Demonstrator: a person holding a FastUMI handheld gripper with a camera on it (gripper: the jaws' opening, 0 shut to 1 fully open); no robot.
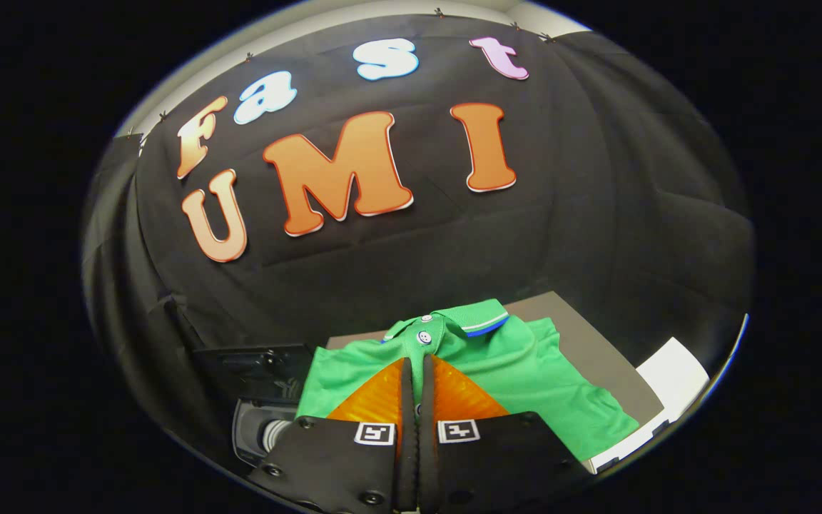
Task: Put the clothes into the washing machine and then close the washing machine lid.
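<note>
Your gripper [416, 364] has its two orange fingers [375, 400] drawn together, with only a thin dark slit between them. The tips lie over the placket of the green shirt [532, 371], just short of its collar [479, 315]. You cannot tell whether any cloth is pinched in that slit, since the fingers themselves cover the spot.

The shirt lies flat on a grey table [596, 350], collar pointing away from you, a white button [424, 337] showing just beyond the tips. The near part of the shirt is hidden under the gripper's black body.

Left of the shirt and lower, the washer [268, 421] shows as a dark opening with a pale rim; its black lid [254, 368] appears raised behind it, though both are cut off by the gripper and hard to make out. Right of the shirt, a white sheet [675, 375] lies at the table's far corner.
</note>
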